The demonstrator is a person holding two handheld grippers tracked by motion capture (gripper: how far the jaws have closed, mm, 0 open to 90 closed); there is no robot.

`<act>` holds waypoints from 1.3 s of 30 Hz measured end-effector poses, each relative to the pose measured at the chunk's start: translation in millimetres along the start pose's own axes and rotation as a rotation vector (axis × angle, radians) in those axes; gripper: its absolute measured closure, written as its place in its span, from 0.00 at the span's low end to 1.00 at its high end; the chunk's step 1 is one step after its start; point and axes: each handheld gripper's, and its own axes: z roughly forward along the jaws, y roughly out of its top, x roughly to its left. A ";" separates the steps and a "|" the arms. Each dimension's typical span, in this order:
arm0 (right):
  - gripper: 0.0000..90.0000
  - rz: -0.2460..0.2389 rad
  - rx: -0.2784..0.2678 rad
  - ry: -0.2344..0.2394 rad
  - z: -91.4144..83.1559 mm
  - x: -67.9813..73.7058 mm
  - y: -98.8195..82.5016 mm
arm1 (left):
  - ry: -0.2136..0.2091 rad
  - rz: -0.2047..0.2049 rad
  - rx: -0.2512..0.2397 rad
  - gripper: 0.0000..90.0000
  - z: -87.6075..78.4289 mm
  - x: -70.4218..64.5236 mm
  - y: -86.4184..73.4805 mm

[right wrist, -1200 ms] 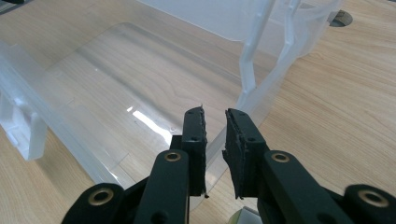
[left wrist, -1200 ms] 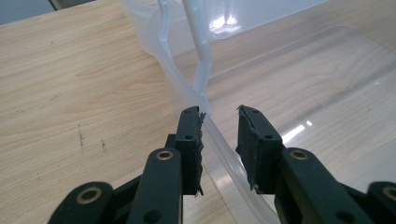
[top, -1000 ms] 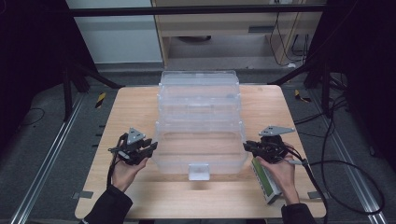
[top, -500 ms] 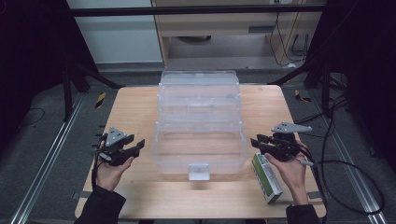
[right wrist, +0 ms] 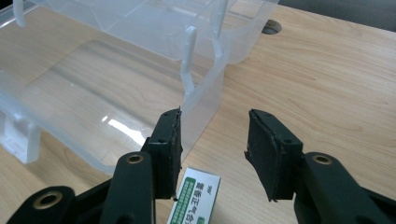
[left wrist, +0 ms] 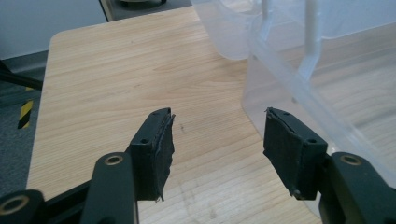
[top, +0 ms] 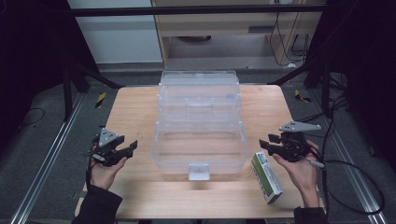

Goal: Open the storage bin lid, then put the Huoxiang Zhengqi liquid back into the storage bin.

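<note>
Surface, high view: pale wooden surface (top: 135,116) on a dark floor, carrying a clear tiered plastic box (top: 200,121) in the middle, trays stepped back and open.
Left tool, high view: left tool (top: 122,151) drawn outward since a second ago, now well apart from the box's left wall, jaws spread and empty.
Right tool, high view: right tool (top: 270,143) likewise pulled away from the box's right wall and lifted a little, jaws parted, nothing between them.
Carton, high view: green-and-white carton (top: 266,176) lying flat near the front right corner, just beside the right hand (top: 299,170).
Meaning: box let go on both sides and left standing open; carton judged the likely next pick.
Left tool view: pads (left wrist: 161,144) having just been opening, bare wood between them; box wall (left wrist: 299,88) off to the right, apart from the pad.
Room, left: wide bare wood ahead up to the rounded far corner; floor with a yellow-black strip (left wrist: 25,112) beyond the edge.
Right tool view: pads (right wrist: 273,149) having just been opening, nothing held; box corner (right wrist: 205,93) close ahead, carton end (right wrist: 194,196) just below.
Room, right: open wood to the right; cable hole (right wrist: 272,27) near the far edge.
</note>
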 end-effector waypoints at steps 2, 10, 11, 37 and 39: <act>0.60 -0.011 0.019 -0.014 -4.9 -0.5 1.2 | 0.007 -0.014 0.002 0.45 -0.8 4.3 -2.5; 0.58 -0.011 0.062 -0.027 -10.3 -0.2 1.2 | 0.021 -0.023 0.007 0.43 -0.4 11.5 -5.5; 0.58 -0.007 0.069 -0.025 -10.1 0.3 1.0 | 0.021 -0.025 0.006 0.43 -0.6 12.3 -5.7; 0.54 0.008 0.231 -0.026 -6.6 14.0 2.1 | 0.032 0.000 0.068 0.42 13.4 13.4 -12.9; 0.54 0.010 0.248 -0.026 -4.9 15.9 1.3 | 0.032 0.002 0.073 0.42 14.4 13.6 -13.4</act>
